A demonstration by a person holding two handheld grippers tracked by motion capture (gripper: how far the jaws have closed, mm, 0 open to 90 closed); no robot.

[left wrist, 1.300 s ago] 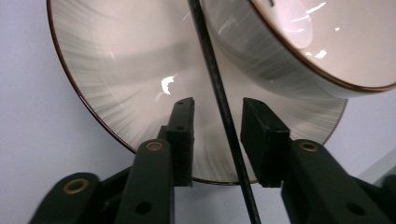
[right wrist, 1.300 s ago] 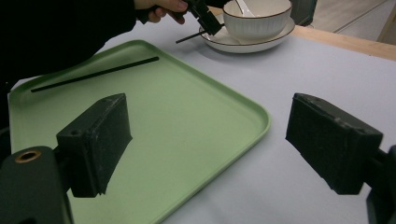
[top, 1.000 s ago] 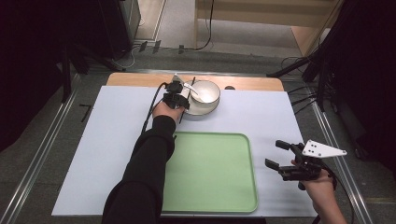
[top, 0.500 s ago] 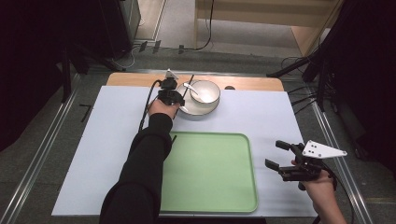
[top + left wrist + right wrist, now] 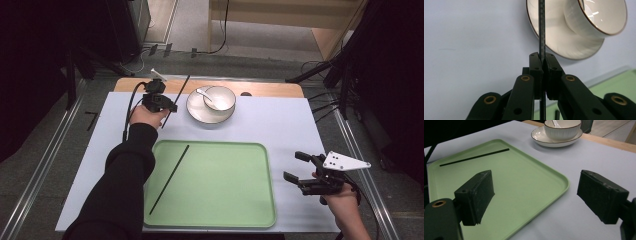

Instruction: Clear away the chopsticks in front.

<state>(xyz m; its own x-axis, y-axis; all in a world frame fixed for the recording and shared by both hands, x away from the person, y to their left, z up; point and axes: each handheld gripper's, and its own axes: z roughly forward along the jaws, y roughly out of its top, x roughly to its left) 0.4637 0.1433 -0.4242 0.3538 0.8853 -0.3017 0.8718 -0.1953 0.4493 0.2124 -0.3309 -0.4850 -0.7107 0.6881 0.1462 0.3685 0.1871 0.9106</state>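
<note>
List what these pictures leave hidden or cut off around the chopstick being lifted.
- Held chopstick: its lower end is hidden behind the left gripper in the left gripper view; its top is cut by the frame edge.
- Spoon: cut by the top edge, right gripper view.

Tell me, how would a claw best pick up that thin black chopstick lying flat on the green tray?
Probably from straight above, near the middle of the thin black chopstick, with the jaws set across its length. It lies flat and slanted on the green plastic tray, with bare tray on both sides, so the middle should balance it.
</note>
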